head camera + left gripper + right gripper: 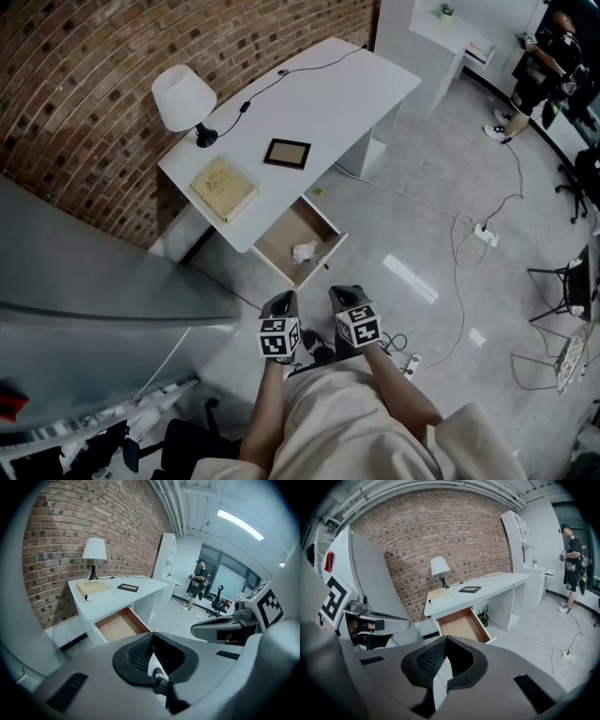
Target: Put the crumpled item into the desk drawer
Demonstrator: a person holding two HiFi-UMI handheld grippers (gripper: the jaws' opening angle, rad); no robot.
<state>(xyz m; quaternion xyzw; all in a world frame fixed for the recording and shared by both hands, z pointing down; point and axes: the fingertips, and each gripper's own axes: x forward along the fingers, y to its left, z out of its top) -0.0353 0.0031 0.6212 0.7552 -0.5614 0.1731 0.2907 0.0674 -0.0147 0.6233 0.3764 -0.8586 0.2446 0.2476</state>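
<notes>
We see a bright, evenly lit room; beside the desk (309, 103) the glossy floor (410, 278) shows pale glare streaks; beyond the desk a ceiling light strip (239, 523) glows; under the desk lies soft shadow; both gripper views bow the brick wall (440, 531) behind the desk and darken at the corners.

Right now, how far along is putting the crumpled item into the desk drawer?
Done: the crumpled item lies inside the open drawer. In hand: nothing; the left gripper and right gripper are both shut and empty, away from the desk. Left: only closing the drawer, if wanted.
</notes>
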